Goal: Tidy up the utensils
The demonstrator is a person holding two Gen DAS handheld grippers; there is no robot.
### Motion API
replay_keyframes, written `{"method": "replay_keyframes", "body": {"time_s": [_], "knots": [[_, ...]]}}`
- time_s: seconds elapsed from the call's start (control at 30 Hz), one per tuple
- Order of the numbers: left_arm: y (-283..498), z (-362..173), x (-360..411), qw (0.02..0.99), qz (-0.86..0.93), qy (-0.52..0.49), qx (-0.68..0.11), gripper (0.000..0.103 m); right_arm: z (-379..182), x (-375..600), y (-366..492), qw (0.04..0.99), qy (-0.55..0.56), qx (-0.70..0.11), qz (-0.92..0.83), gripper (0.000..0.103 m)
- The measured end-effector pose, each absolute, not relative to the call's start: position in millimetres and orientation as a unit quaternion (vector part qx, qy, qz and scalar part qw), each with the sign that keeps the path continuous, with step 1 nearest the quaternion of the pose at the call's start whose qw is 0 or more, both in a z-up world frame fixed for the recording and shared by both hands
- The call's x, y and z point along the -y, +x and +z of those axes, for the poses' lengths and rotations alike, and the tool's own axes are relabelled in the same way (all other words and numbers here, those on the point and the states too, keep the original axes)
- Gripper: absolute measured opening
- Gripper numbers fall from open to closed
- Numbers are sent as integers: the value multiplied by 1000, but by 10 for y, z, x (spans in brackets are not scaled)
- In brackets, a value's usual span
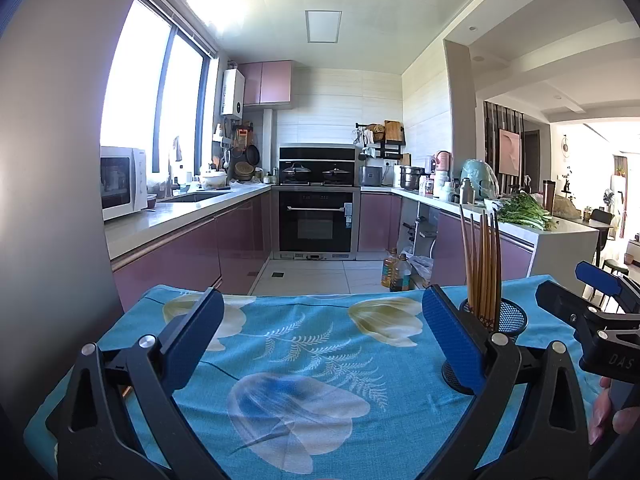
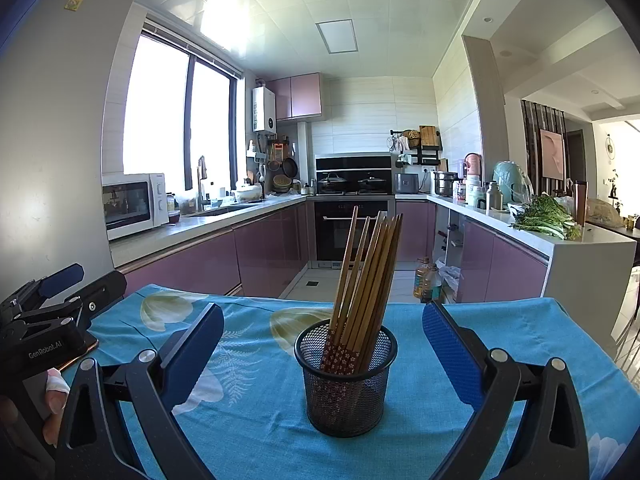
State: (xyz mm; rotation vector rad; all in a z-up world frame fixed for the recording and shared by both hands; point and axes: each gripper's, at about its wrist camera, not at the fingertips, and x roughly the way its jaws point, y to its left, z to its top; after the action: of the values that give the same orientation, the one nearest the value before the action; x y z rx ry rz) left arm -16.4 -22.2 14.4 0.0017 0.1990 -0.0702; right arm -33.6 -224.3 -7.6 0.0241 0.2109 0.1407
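Standing bundled in a black mesh cup (image 2: 346, 380) at lower centre of the right wrist frame, the chopsticks (image 2: 366, 276) leaned right. Cup sat on the desk's blue floral cloth (image 2: 256, 400). Right gripper (image 2: 323, 352) fingers spread wide, empty, flanking the cup. Left gripper (image 1: 320, 340) fingers likewise wide, empty.

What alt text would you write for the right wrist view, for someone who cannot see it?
A black mesh cup holding a bundle of wooden chopsticks stands upright on a blue floral tablecloth, between the open blue fingers of the right hand-held gripper. The left hand-held gripper shows at the left edge; a kitchen with purple cabinets lies behind.
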Motion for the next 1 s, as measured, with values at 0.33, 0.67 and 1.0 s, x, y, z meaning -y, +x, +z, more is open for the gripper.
{"method": "replay_keyframes", "body": {"time_s": [0.33,0.67,1.0], "knots": [[-160,144,221,994,-35,1,-100,98,-96,2237,-332,992,13,-106,69,96],[-163,146,221,994,-35,1,-99,98,-98,2226,-340,992,14,-105,67,96],[-164,149,220,994,-36,0,-99,98,-100,2230,-346,992,15,-105,67,96]]}}
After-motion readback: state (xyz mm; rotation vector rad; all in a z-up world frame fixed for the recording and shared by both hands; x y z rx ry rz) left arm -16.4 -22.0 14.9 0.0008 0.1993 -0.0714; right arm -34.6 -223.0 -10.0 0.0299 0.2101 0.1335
